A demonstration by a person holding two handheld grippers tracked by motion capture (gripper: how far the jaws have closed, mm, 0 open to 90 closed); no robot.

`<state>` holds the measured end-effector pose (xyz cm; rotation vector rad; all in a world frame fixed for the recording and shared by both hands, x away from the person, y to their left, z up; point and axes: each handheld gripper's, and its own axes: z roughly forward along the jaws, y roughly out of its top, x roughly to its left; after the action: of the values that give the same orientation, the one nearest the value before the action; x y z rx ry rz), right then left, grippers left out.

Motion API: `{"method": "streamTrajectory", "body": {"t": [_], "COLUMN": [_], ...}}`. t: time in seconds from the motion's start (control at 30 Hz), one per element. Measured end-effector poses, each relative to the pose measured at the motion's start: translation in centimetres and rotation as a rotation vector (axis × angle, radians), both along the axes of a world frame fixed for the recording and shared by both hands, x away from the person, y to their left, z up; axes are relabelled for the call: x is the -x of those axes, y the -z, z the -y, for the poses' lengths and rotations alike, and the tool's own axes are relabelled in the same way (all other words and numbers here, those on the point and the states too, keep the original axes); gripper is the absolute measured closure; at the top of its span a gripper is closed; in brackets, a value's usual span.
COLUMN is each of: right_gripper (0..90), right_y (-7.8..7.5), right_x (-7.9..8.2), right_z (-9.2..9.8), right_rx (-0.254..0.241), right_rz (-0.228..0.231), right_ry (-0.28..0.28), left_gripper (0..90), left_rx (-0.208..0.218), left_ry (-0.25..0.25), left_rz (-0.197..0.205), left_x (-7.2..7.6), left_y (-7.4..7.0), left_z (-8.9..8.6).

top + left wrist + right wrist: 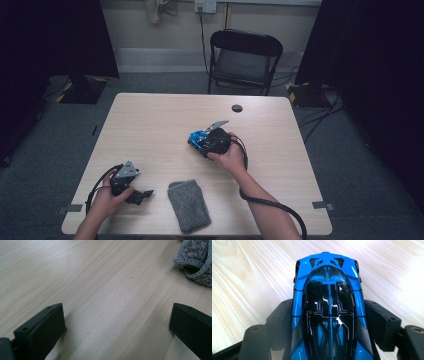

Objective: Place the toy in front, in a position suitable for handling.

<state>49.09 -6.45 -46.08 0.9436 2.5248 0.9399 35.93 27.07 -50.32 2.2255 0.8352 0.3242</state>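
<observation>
Right tongs [329, 322]: pinching the blue toy car [328, 302] by both flanks, one jaw against each side, over the middle of the table [150, 120], toward its right half. Left tongs [117, 325]: spread wide, nothing between the jaws, low over the table near its front left corner. Grey cloth [188, 205]: lies flat at the front edge, just beside the left tongs.
</observation>
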Motion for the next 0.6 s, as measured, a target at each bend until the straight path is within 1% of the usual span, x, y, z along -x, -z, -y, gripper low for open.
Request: {"method": "streamTrajectory", "body": {"t": [0.1,0.17,0.3,0.37,0.6], "right_gripper": [28.3,28.3,28.3,28.3,28.3], "right_y": [0.1,0.2,0.5,0.6,1.0], "right_x": [0.1,0.1,0.2,0.3,0.6], "right_z": [0.9,1.6,2.7,3.2,4.3], "right_rx": [0.007,-0.003,0.0,-0.012,-0.025], "right_rz": [0.008,0.008,0.005,0.006,0.007], "right_ry": [0.004,0.002,0.014,0.018,0.017], "left_gripper": [0.0,0.0,0.0,0.0,0.0], "left_rx": [0.0,-0.002,-0.003,-0.002,-0.002], "left_ry": [0.0,0.001,0.001,0.001,0.002], "left_rz": [0.0,0.001,0.002,0.001,0.001], "left_x": [0.0,0.0,0.0,0.0,0.0], "left_y": [0.0,0.0,0.0,0.0,0.0], "left_z": [0.0,0.0,0.0,0.0,0.0]}}
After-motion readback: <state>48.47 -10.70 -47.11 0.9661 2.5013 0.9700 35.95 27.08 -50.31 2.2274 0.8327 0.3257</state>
